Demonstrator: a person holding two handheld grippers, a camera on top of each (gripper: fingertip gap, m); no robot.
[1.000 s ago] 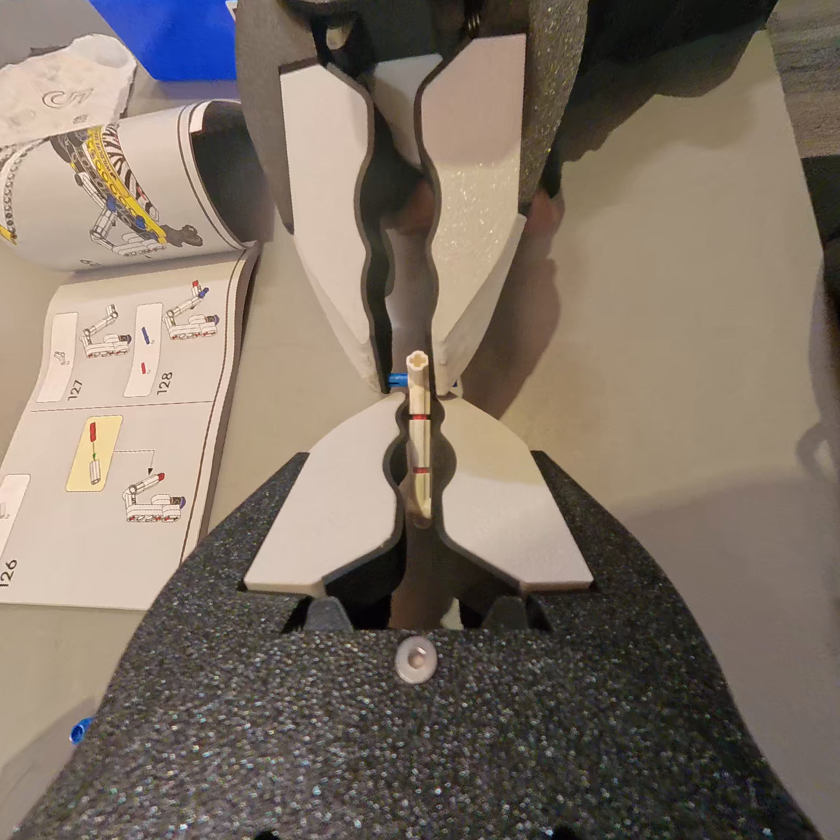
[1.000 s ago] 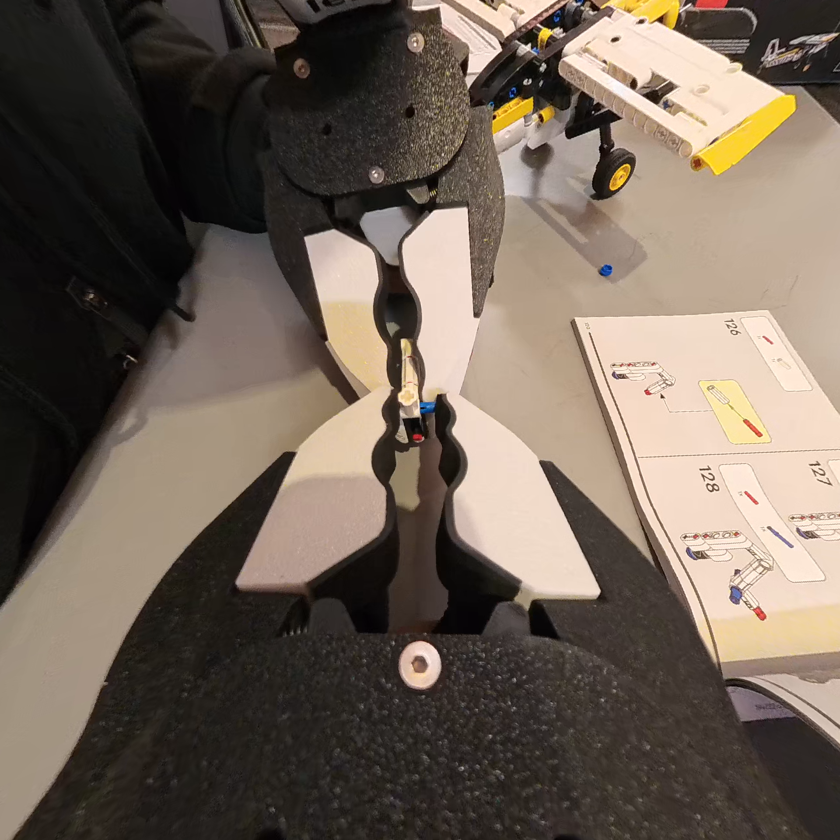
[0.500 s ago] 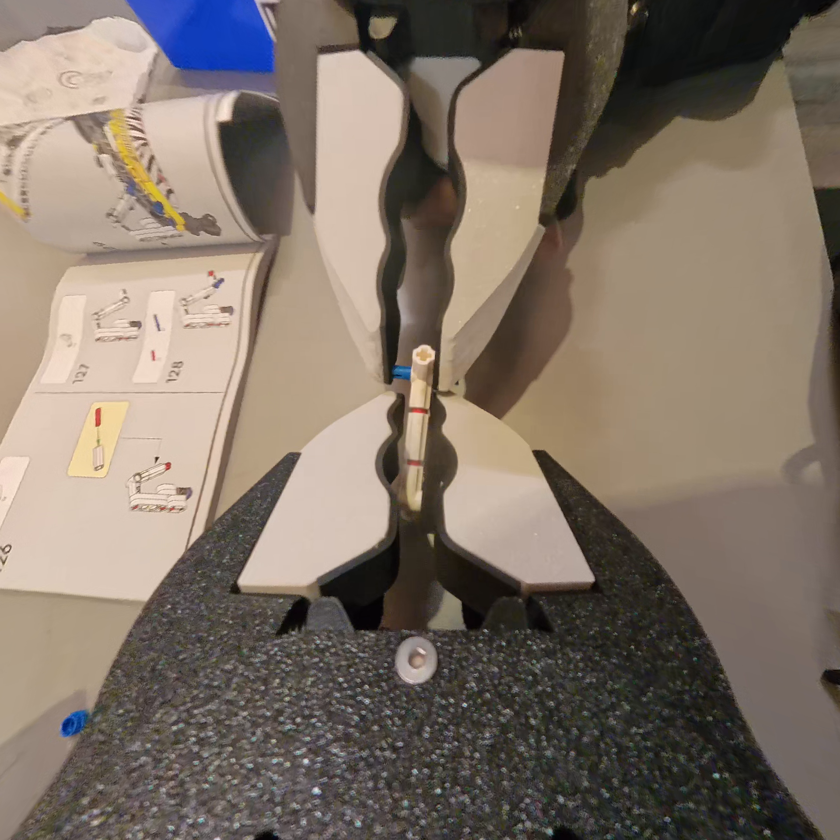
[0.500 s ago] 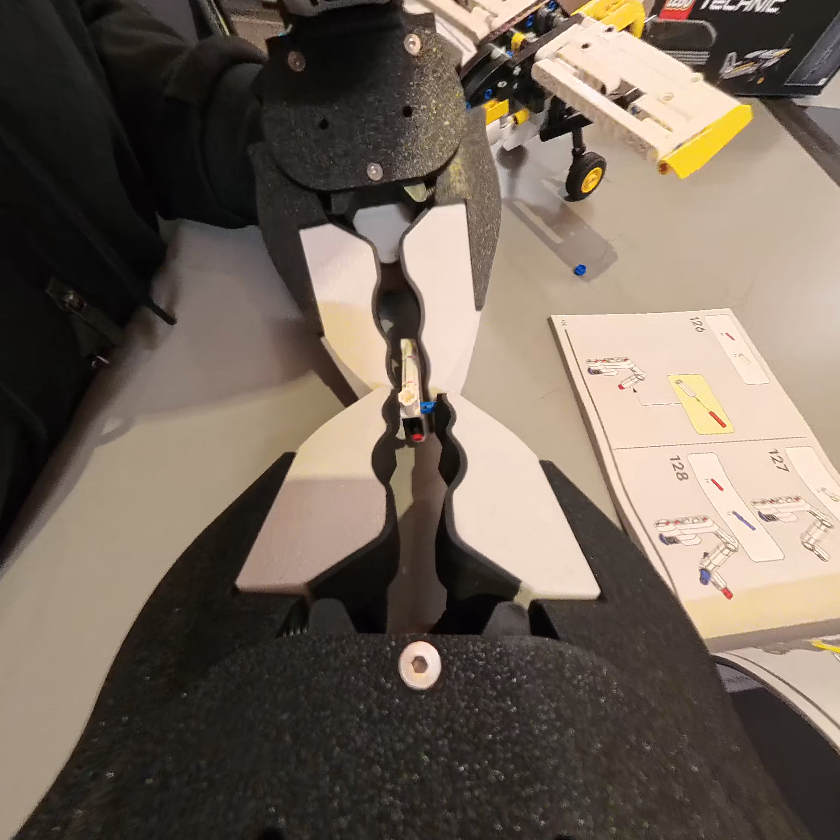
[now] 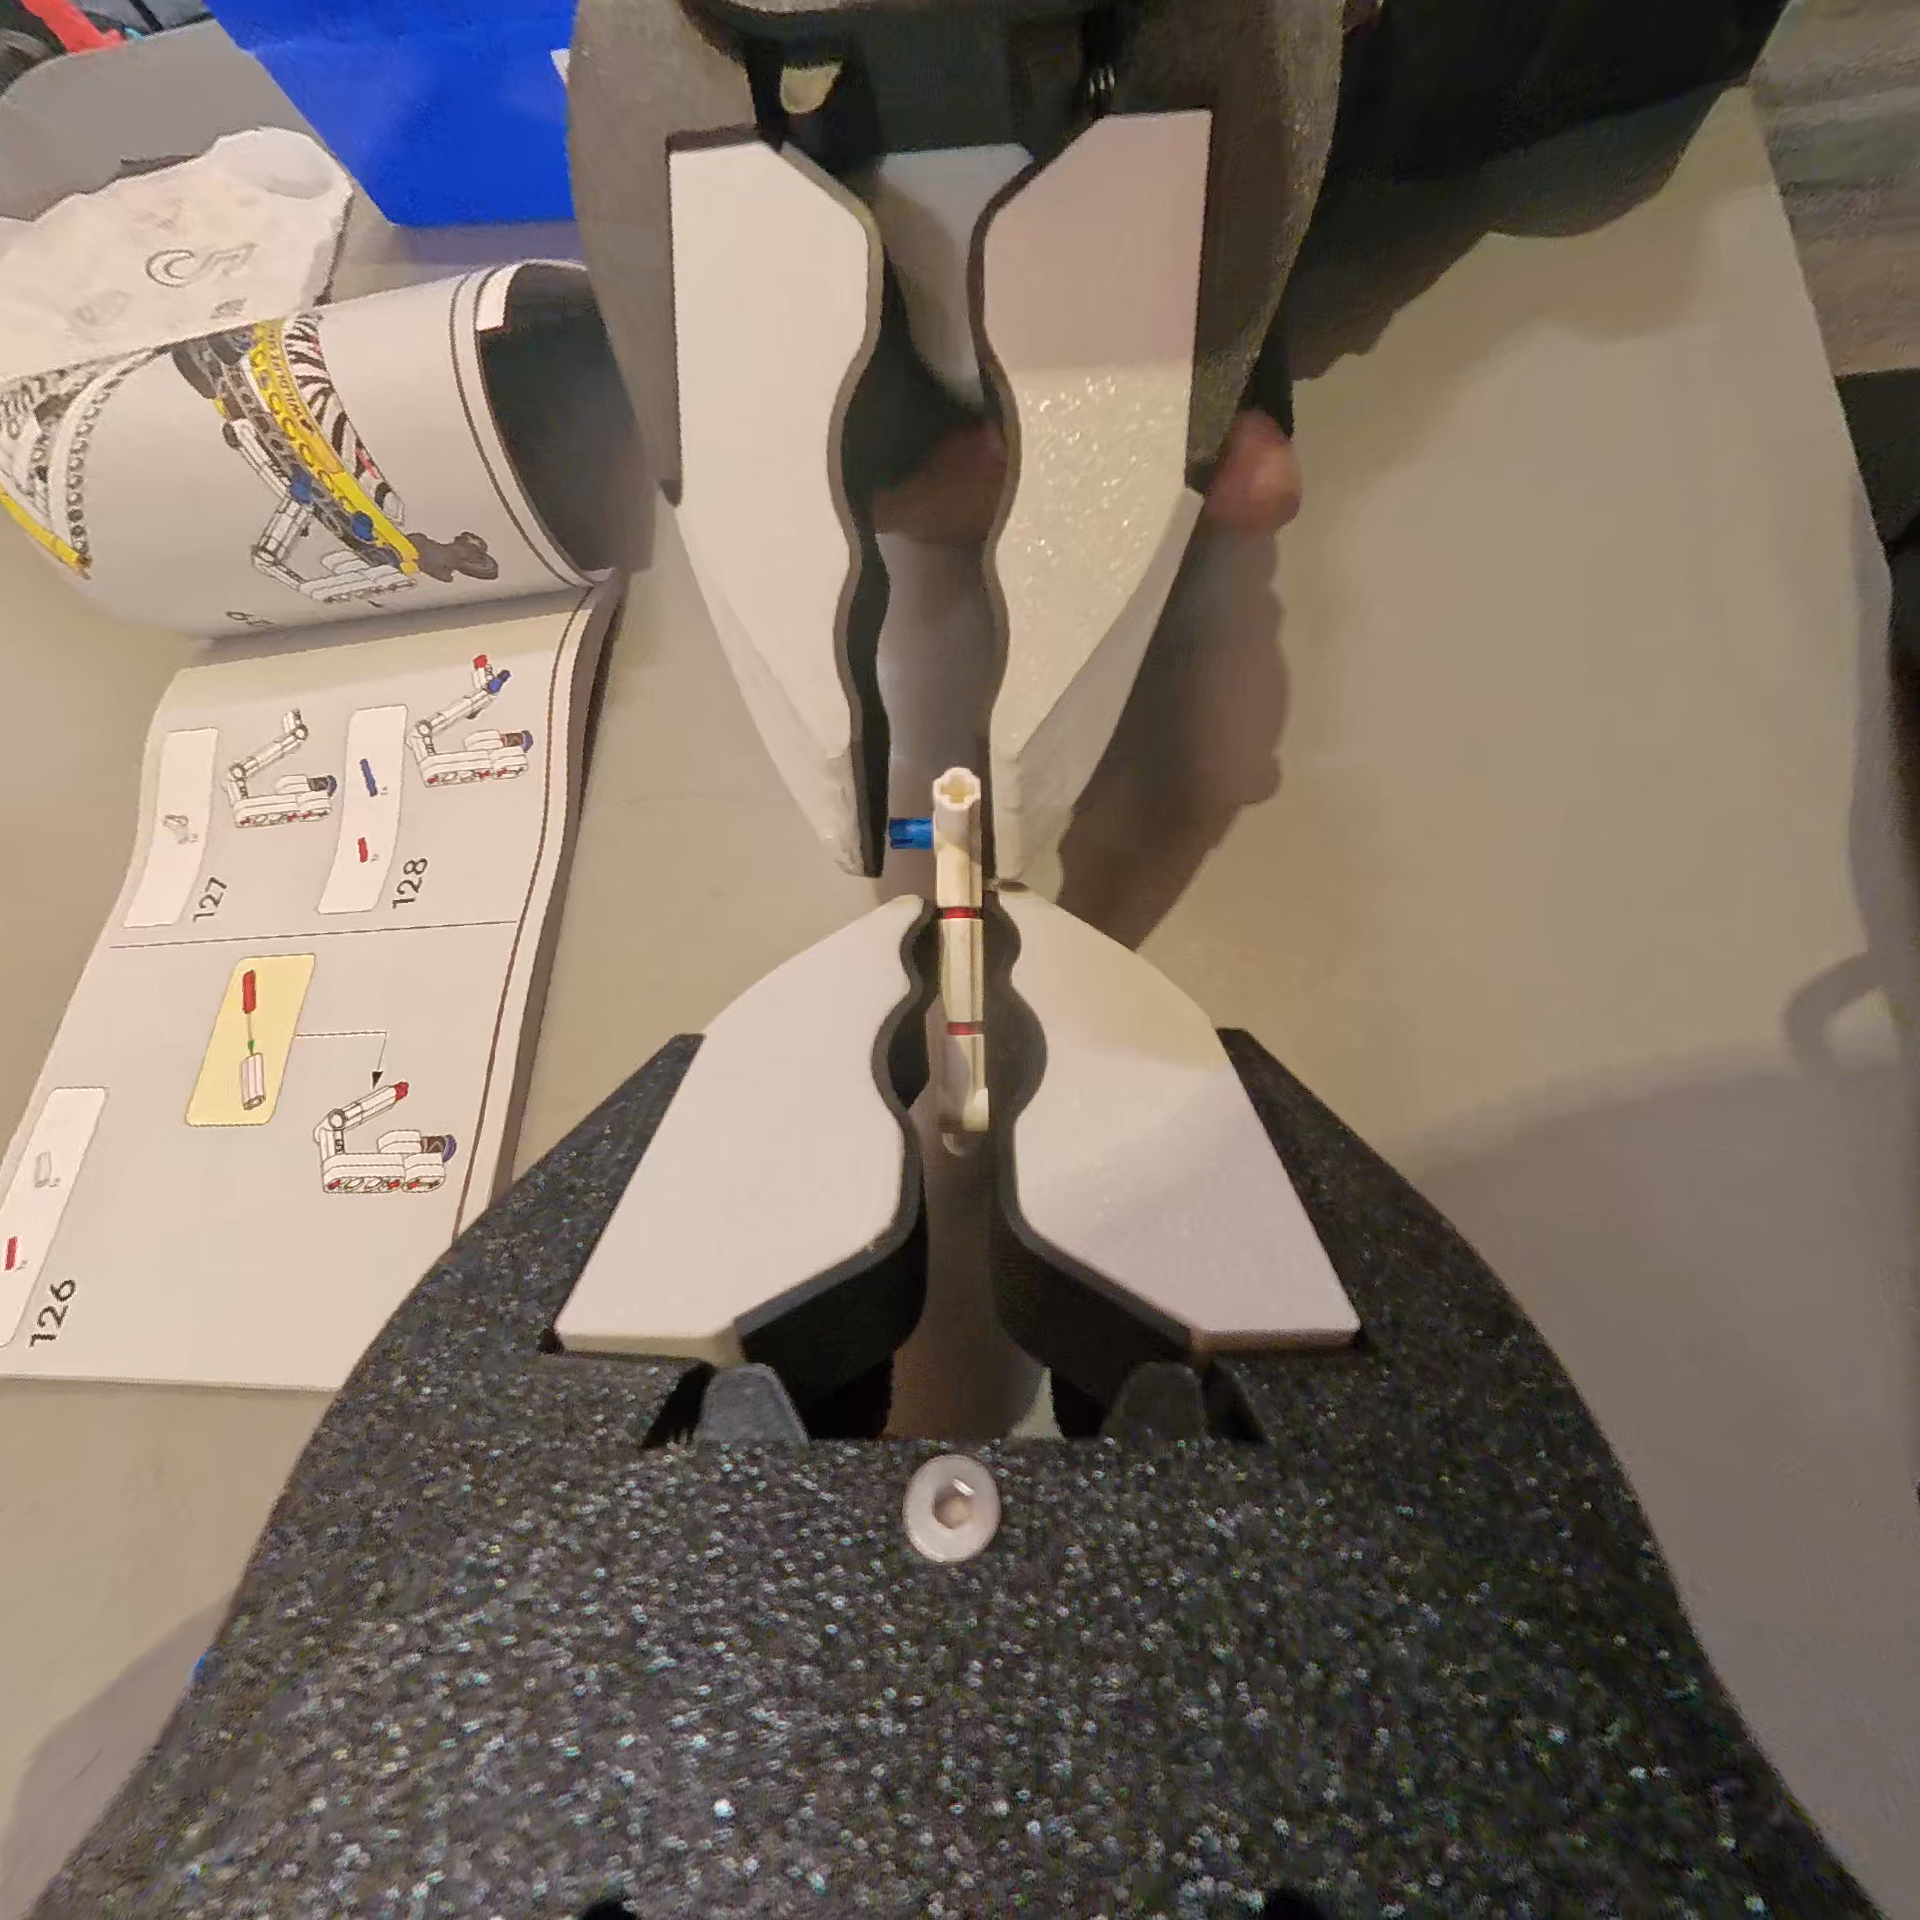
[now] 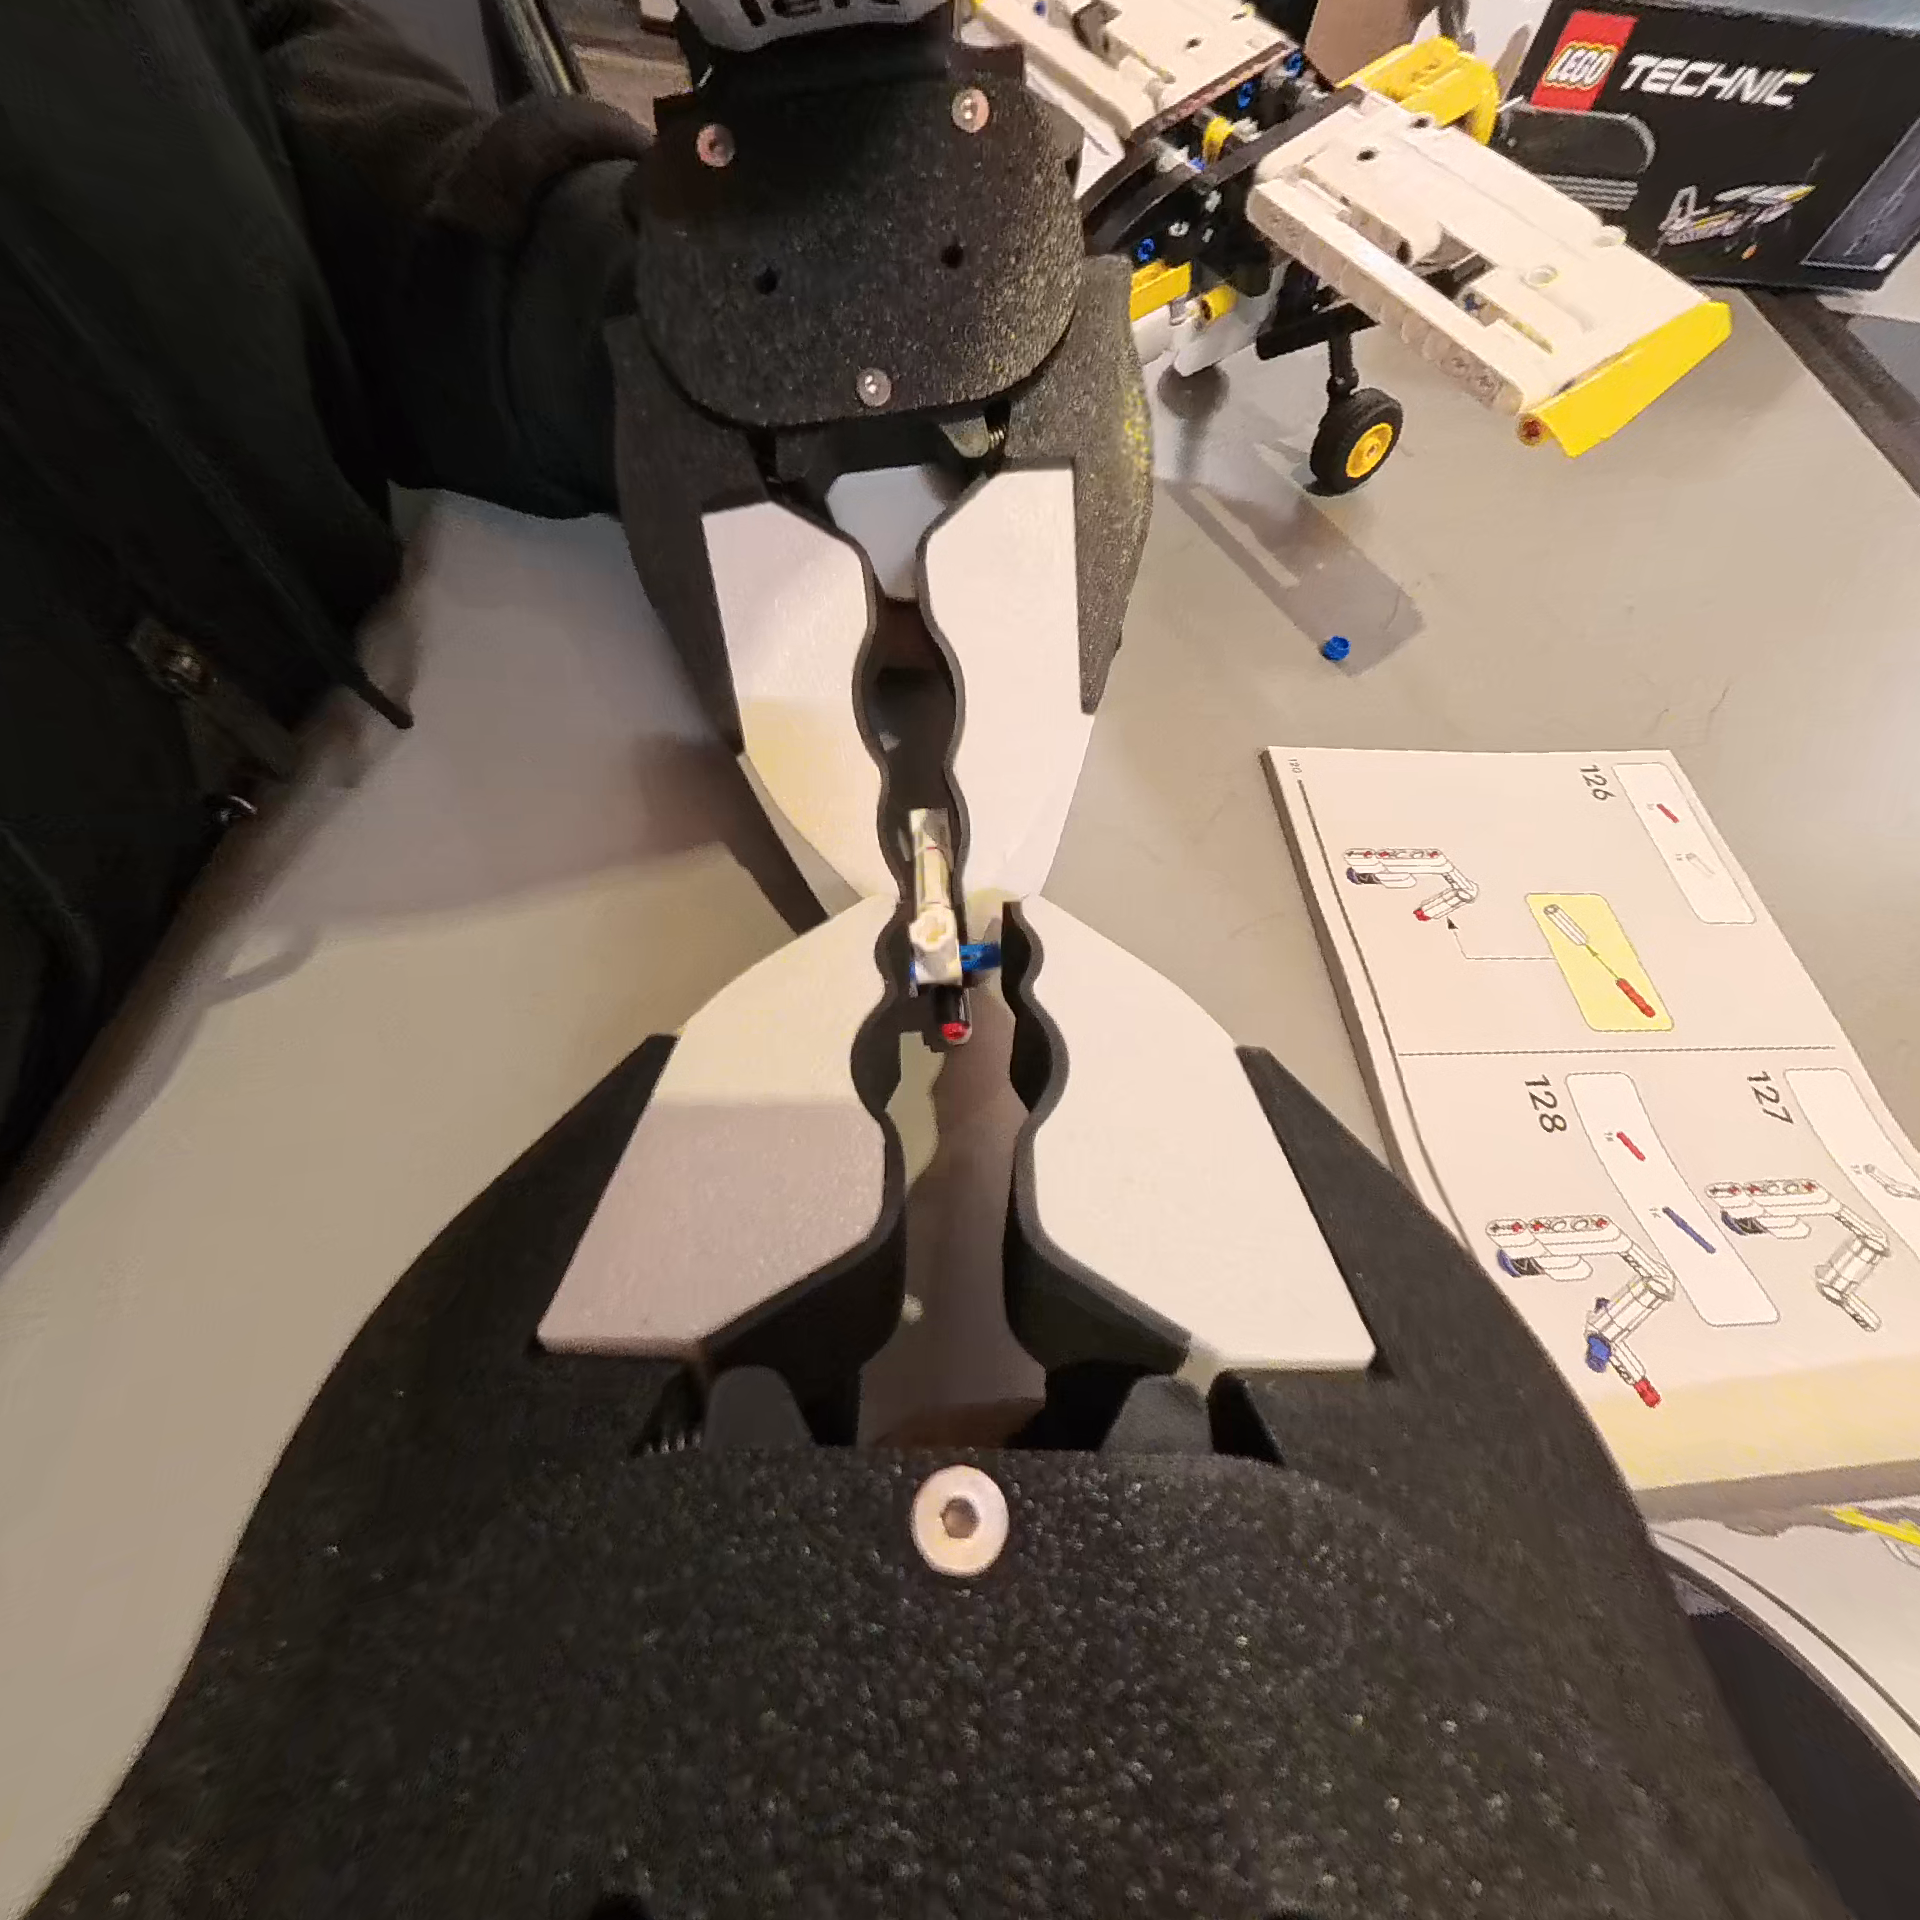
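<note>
A thin white brick assembly (image 5: 958,977) with red bands and a blue pin (image 5: 907,831) at its far end hangs above the grey table (image 5: 1507,935), between two grippers that meet tip to tip. My left gripper (image 5: 958,909) is shut on the banded white shaft. My right gripper (image 6: 945,920) is shut across the white end piece (image 6: 932,940) and its blue pin (image 6: 977,957). A short black stub with a red end (image 6: 951,1029) points back between the right fingers. The right gripper also shows opposite in the left wrist view (image 5: 935,847).
An open instruction booklet (image 5: 260,987) lies on the table and also shows in the right wrist view (image 6: 1610,1091). A white and yellow brick plane (image 6: 1403,239) and a black box (image 6: 1714,135) stand behind. A loose blue pin (image 6: 1335,647) lies near them. A person's dark sleeve (image 6: 208,416) is at the left. The grippers are tip to tip, or close to it. Both grippers' tips are roughly 20 cm from the loose blue pin (image 6: 1335,647).
My left jaws eased slightly wider on the white shaft, then closed on it again. The right grasp stayed the same. Both grippers shifted a little over the table.
</note>
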